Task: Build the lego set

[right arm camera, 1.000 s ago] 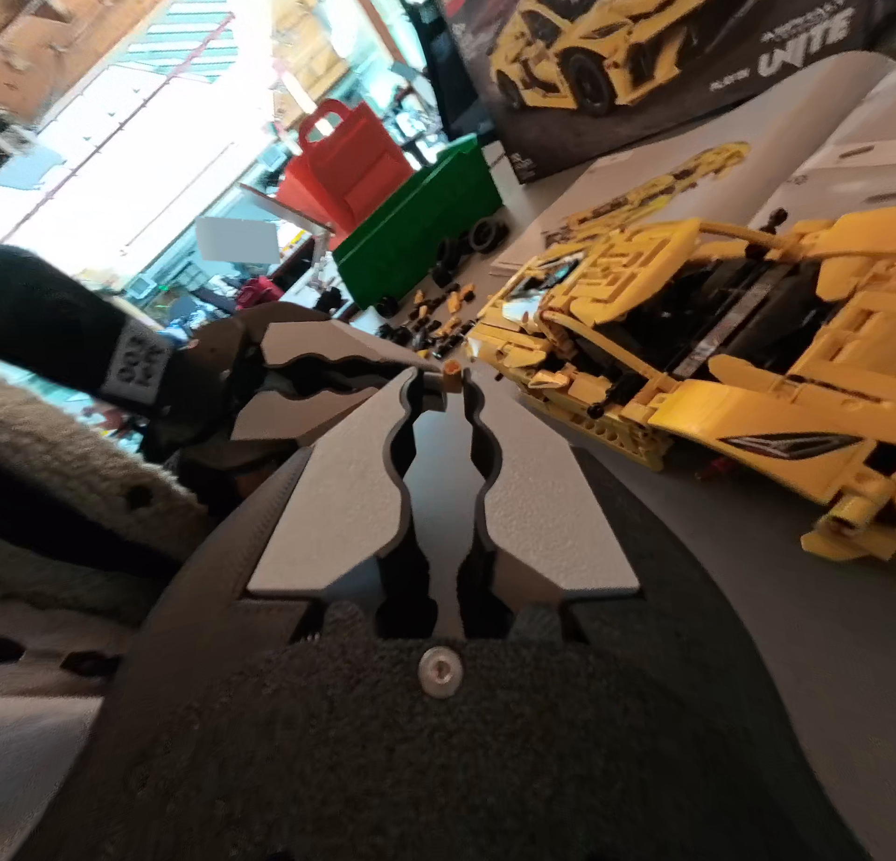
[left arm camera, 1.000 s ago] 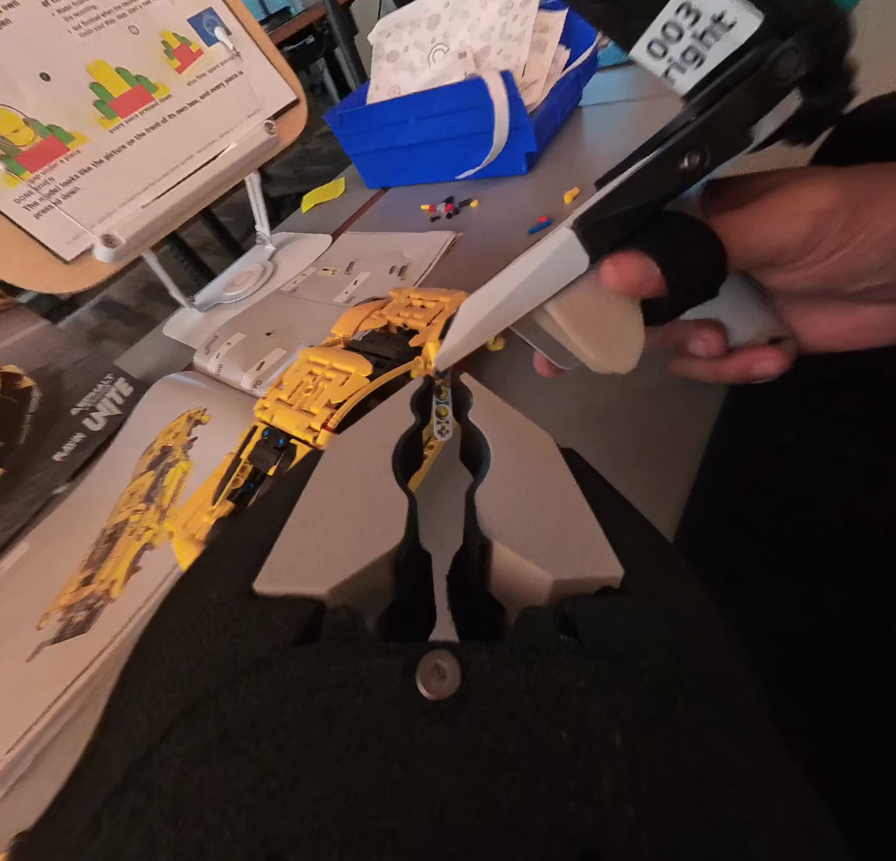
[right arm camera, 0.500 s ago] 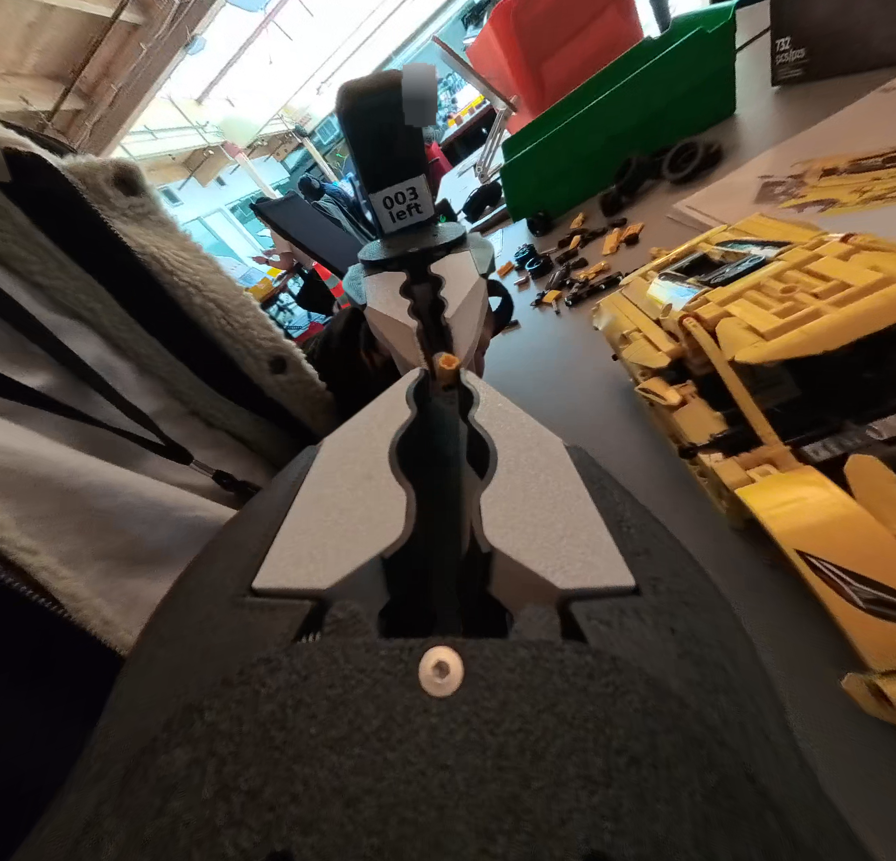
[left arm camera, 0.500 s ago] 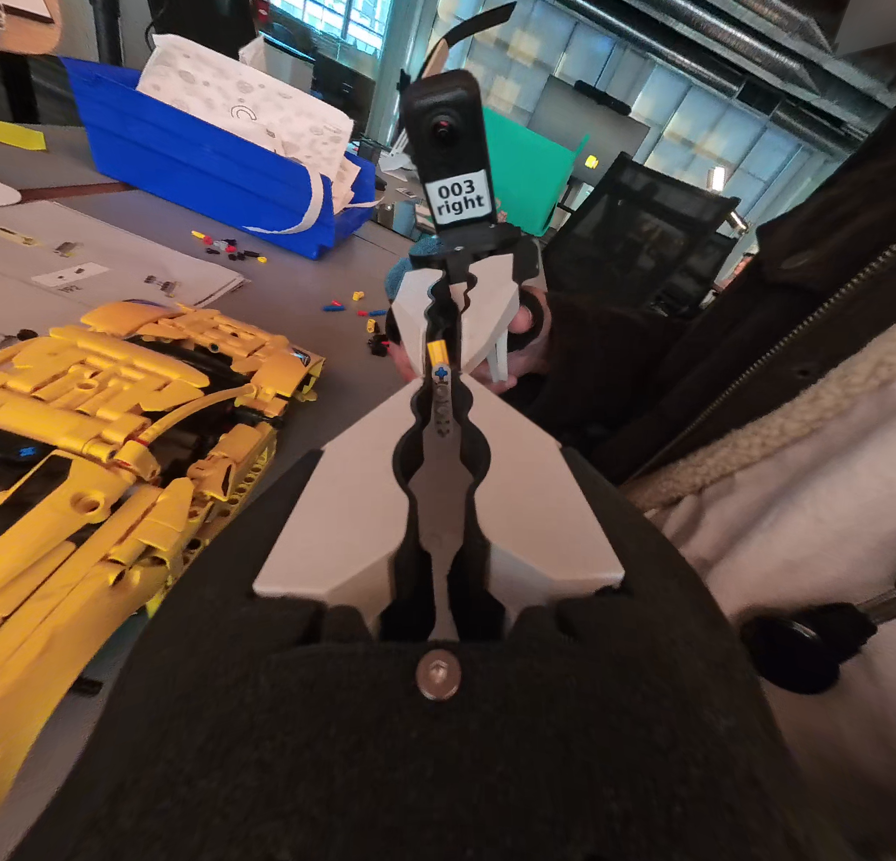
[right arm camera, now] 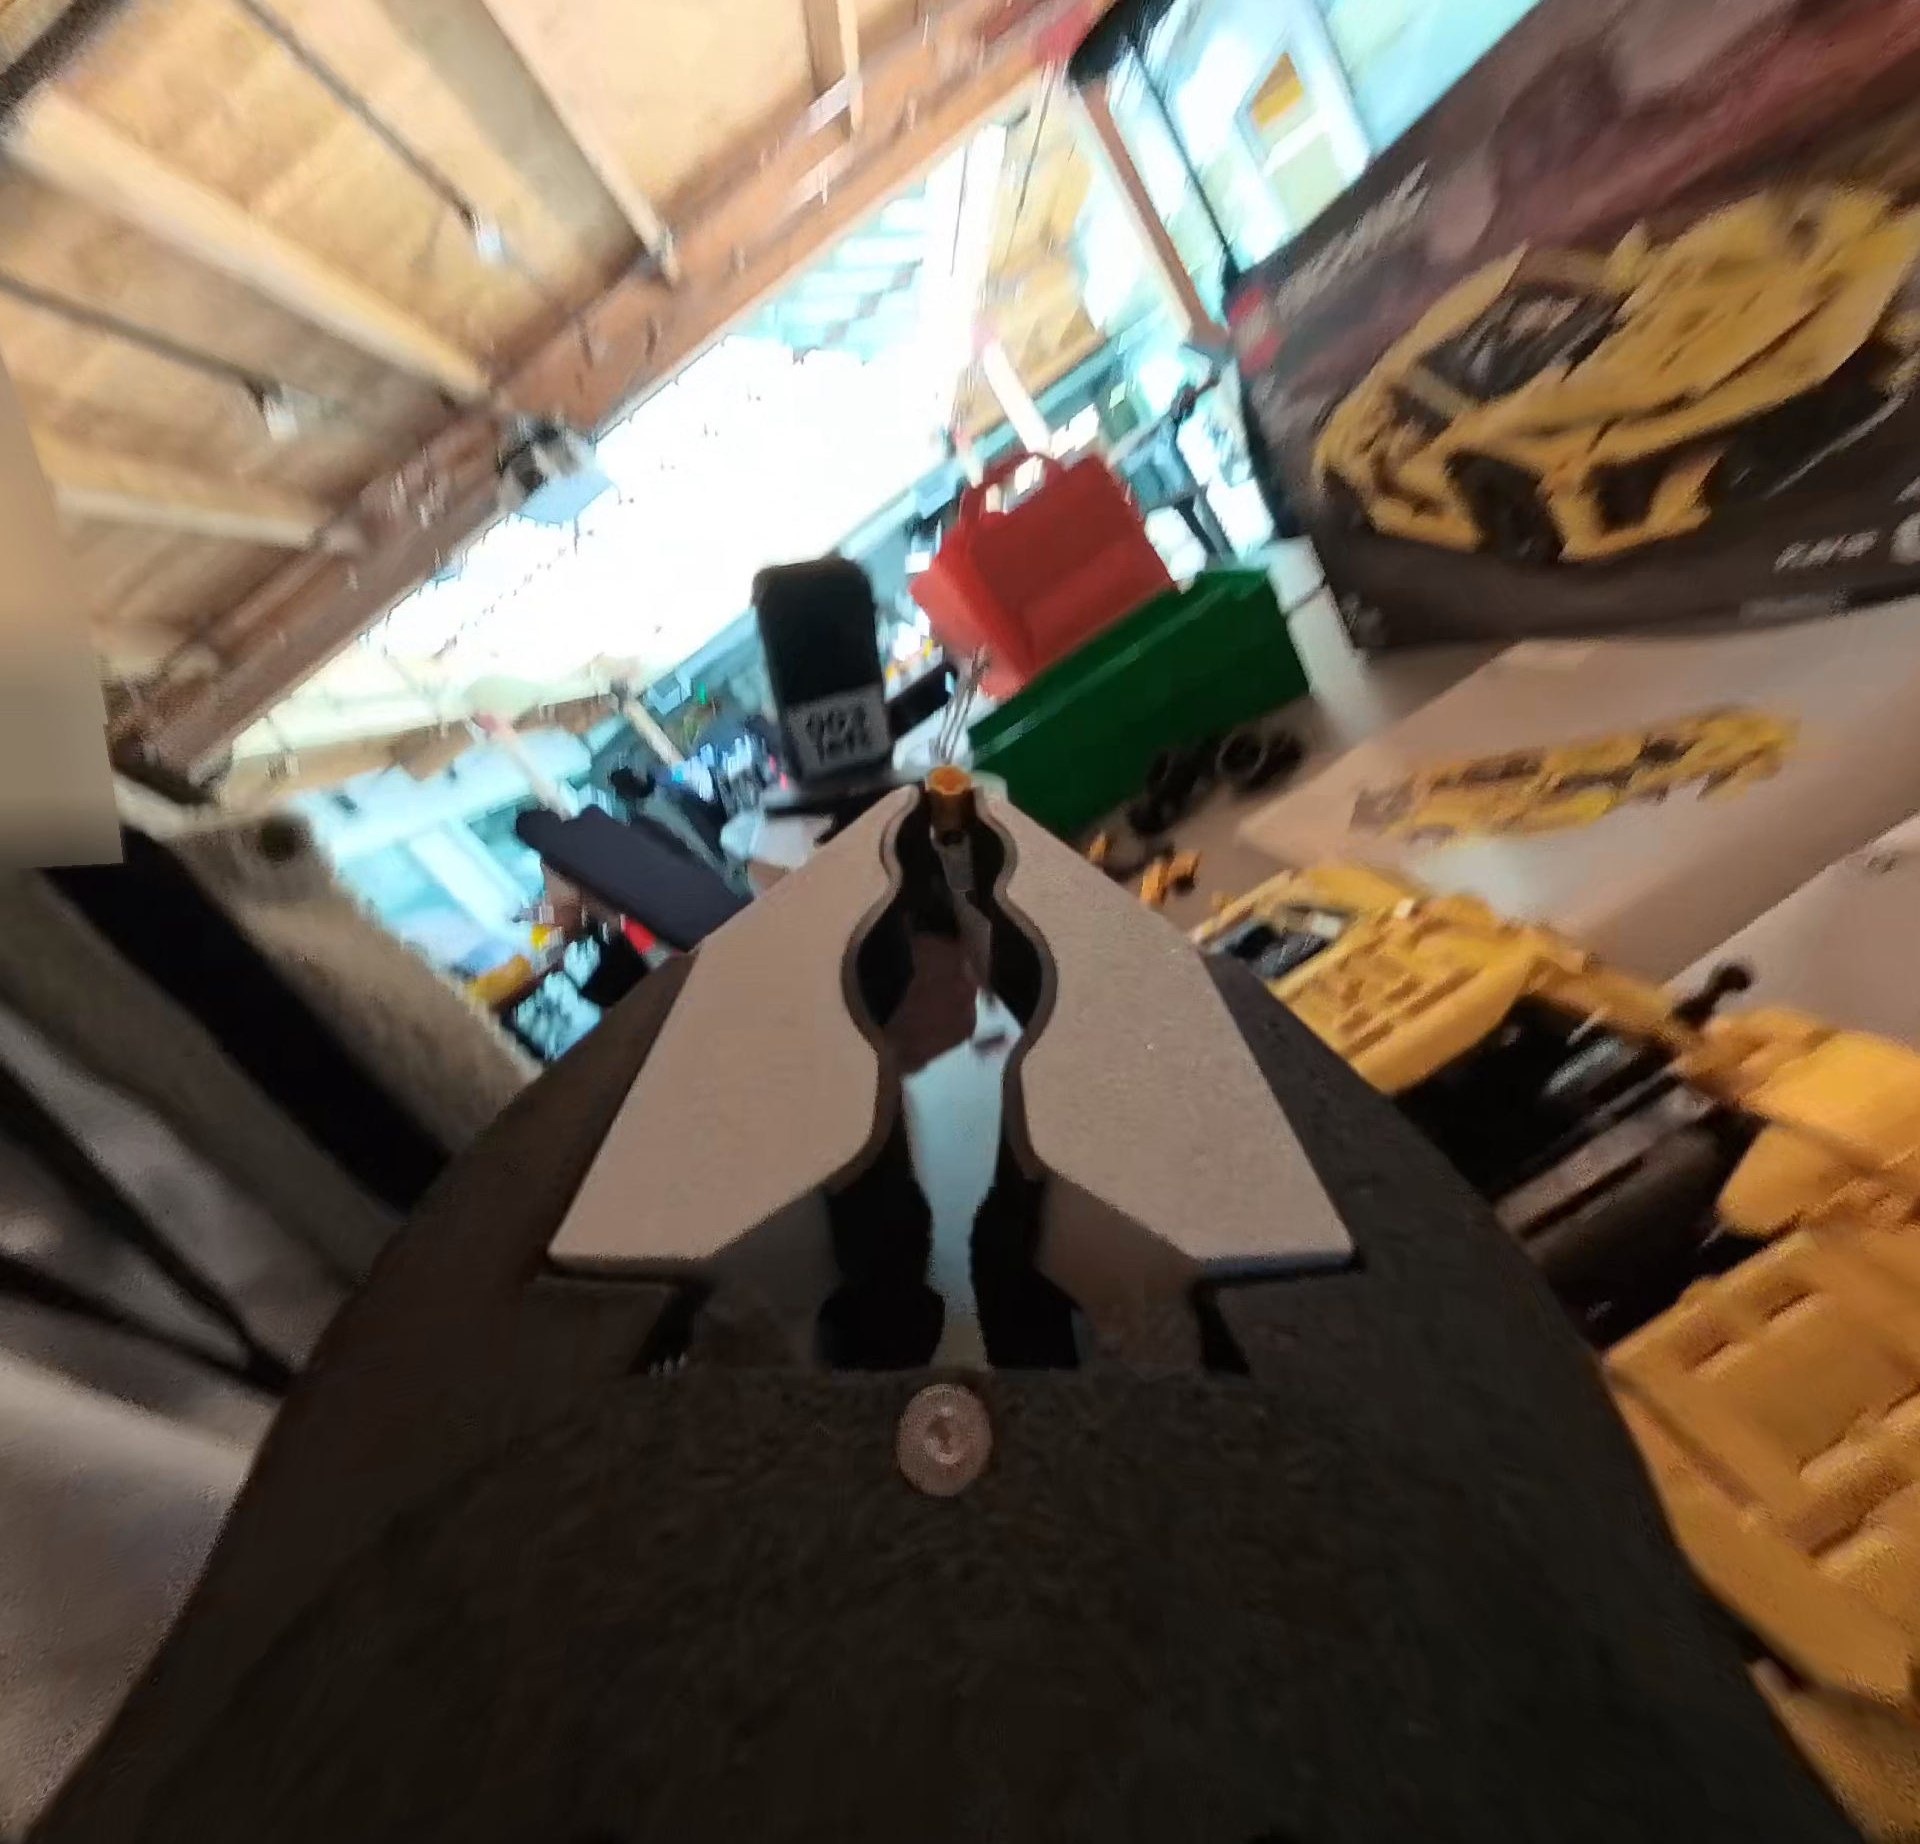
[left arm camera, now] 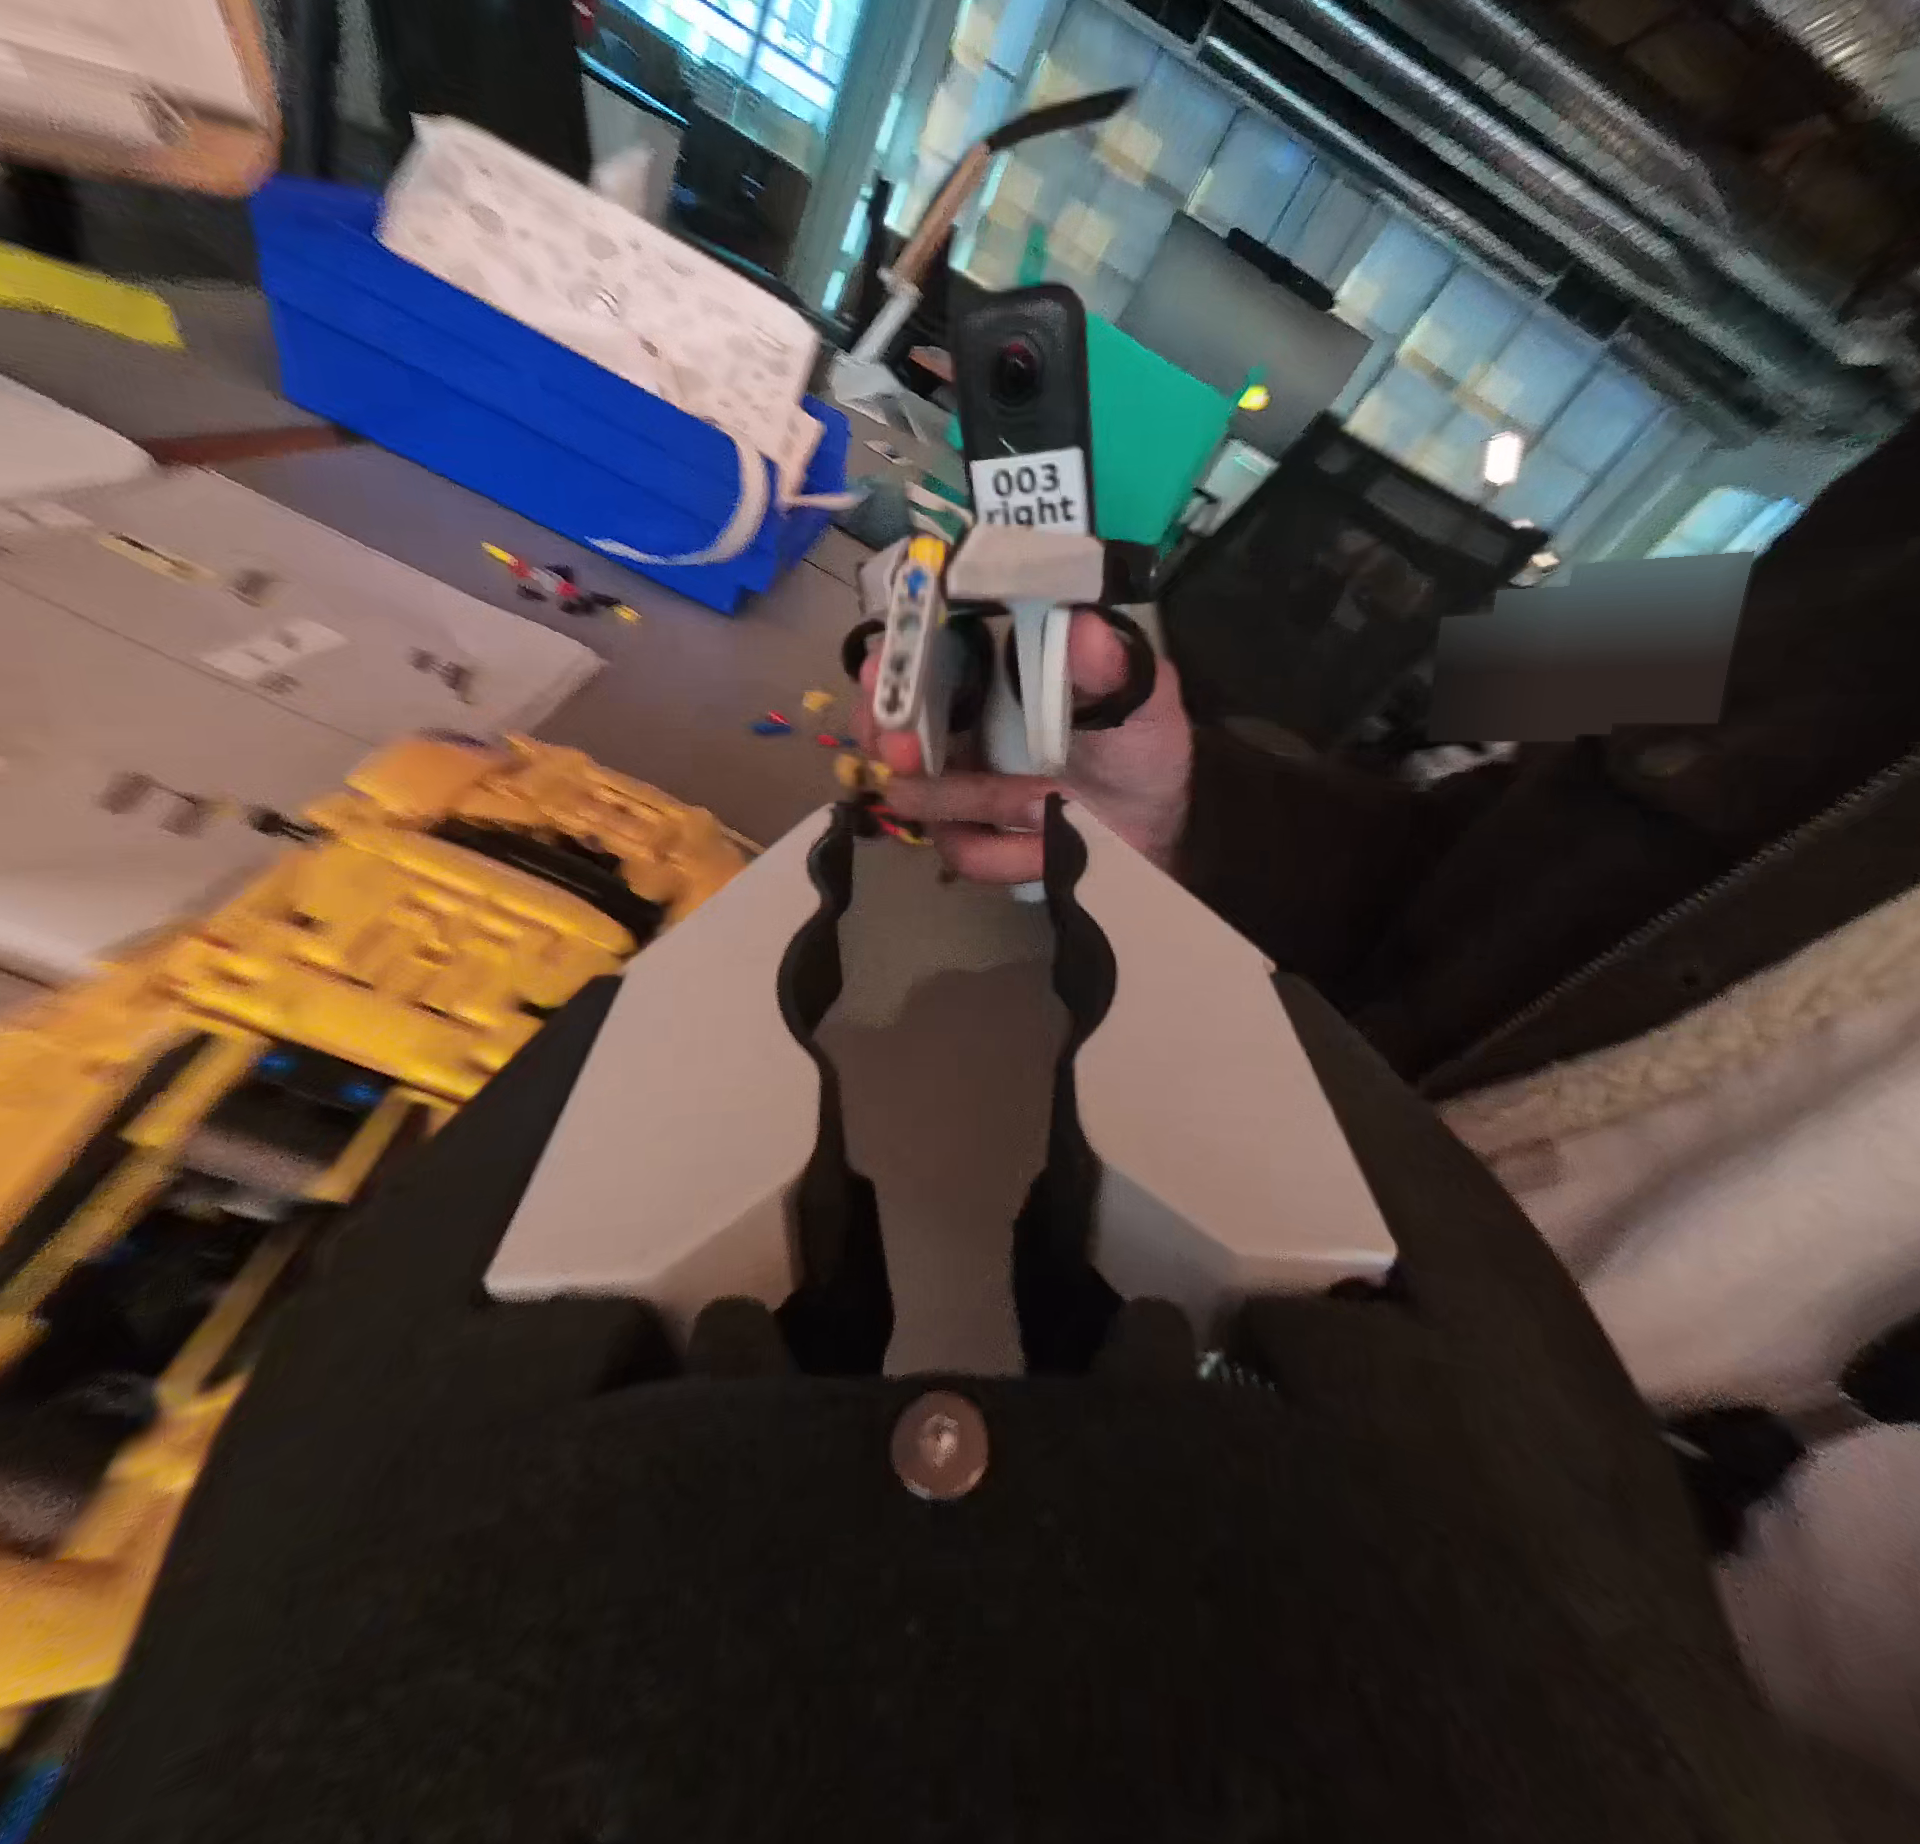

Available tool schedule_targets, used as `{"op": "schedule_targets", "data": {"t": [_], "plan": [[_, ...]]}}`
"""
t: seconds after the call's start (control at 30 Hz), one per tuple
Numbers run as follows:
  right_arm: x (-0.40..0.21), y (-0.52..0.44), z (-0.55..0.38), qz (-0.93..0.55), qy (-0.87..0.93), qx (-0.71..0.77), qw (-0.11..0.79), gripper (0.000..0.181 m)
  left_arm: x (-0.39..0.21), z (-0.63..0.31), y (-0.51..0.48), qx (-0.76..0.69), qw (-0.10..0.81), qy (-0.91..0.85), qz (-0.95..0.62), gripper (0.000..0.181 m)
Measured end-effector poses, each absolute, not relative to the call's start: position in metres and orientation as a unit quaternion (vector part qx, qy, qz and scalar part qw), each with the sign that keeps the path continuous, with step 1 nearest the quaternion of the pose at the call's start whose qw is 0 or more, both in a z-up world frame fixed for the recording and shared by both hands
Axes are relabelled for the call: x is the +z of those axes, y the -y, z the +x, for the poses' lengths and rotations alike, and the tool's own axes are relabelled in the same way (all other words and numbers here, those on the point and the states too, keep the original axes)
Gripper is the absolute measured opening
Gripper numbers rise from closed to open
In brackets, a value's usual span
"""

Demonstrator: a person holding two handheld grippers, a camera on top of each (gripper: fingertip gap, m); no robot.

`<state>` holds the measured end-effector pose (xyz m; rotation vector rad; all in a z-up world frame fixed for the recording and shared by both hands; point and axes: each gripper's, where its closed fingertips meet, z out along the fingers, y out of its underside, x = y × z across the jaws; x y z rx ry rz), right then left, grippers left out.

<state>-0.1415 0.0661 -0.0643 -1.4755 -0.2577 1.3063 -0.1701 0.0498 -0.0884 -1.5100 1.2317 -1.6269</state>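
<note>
My left gripper (left arm camera: 940, 818) is open and empty, its jaws well apart. Just beyond it, my right gripper (left arm camera: 935, 573) faces me, held by a hand (left arm camera: 1091, 755). It carries a small grey beam (left arm camera: 906, 651) with a yellow pin and a blue axle end. In the right wrist view my right gripper (right arm camera: 948, 799) is shut on the orange-yellow pin (right arm camera: 948, 784), and the grey beam (right arm camera: 958, 864) shows between its fingers. The left gripper's camera body (right arm camera: 821, 651) stands behind the tips. The yellow lego car (left arm camera: 416, 921) lies on the table at left, and it also shows blurred in the right wrist view (right arm camera: 1558, 1067).
A blue bin (left arm camera: 499, 392) with paper stands at the back, loose small pieces (left arm camera: 561, 584) before it, and an instruction booklet (left arm camera: 260, 651) lies beside the car. A green bin (right arm camera: 1143, 714), a red bag (right arm camera: 1039, 558), black wheels (right arm camera: 1216, 760) and the set's box (right arm camera: 1610, 392) are behind. Tip to tip, the grippers are about 5 centimeters apart.
My left gripper has opened and let go of the grey beam, which now hangs on the pin held in my right gripper. The two grippers have drawn apart.
</note>
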Motion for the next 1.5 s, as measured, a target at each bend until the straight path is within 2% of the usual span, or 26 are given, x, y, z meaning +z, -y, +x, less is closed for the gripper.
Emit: {"op": "schedule_targets", "data": {"t": [0.07,0.13,0.3,0.37,0.53,0.67,0.9,1.03,1.2,1.3,1.37,1.5], "plan": [[-0.051,-0.084,-0.129,-0.598,0.072,0.57,0.559,0.005,-0.082,-0.166,-0.069,-0.573,0.345,-0.477,-0.569,0.036],[-0.047,-0.095,-0.125,-0.568,0.045,0.606,0.555,0.005,-0.078,-0.16,-0.08,-0.578,0.355,-0.469,-0.565,0.036],[-0.065,-0.099,-0.127,-0.517,-0.03,0.677,0.522,0.005,-0.08,-0.154,-0.089,-0.676,0.308,-0.383,-0.549,0.035],[-0.066,-0.097,-0.132,-0.509,-0.031,0.699,0.501,0.005,-0.08,-0.155,-0.086,-0.69,0.295,-0.383,-0.538,0.029],[-0.076,-0.097,-0.148,-0.547,0.007,0.671,0.501,0.005,-0.081,-0.154,-0.082,-0.704,0.283,-0.377,-0.532,0.026],[-0.079,-0.096,-0.153,-0.559,0.023,0.657,0.505,0.005,-0.085,-0.155,-0.085,-0.714,0.266,-0.36,-0.539,0.007],[-0.08,-0.097,-0.154,-0.587,0.065,0.578,0.564,0.006,-0.086,-0.155,-0.085,-0.722,0.248,-0.345,-0.546,0.007],[-0.081,-0.097,-0.155,-0.581,0.054,0.595,0.552,0.005,-0.087,-0.156,-0.085,-0.723,0.245,-0.346,-0.546,0.006],[-0.08,-0.093,-0.157,-0.559,0.034,0.665,0.494,0.006,-0.085,-0.159,-0.083,-0.715,0.255,-0.362,-0.542,0.007],[-0.08,-0.09,-0.151,-0.587,0.075,0.626,0.508,0.008,-0.088,-0.159,-0.079,-0.7,0.259,-0.379,-0.547,0.007],[-0.076,-0.098,-0.119,-0.61,0.061,0.574,0.544,0.018,-0.099,-0.159,-0.078,-0.663,0.274,-0.409,-0.564,0.007],[-0.113,-0.126,-0.013,-0.733,-0.064,0.337,0.588,0.031,-0.154,-0.152,-0.06,-0.478,0.279,-0.555,-0.622,0.007]]}}
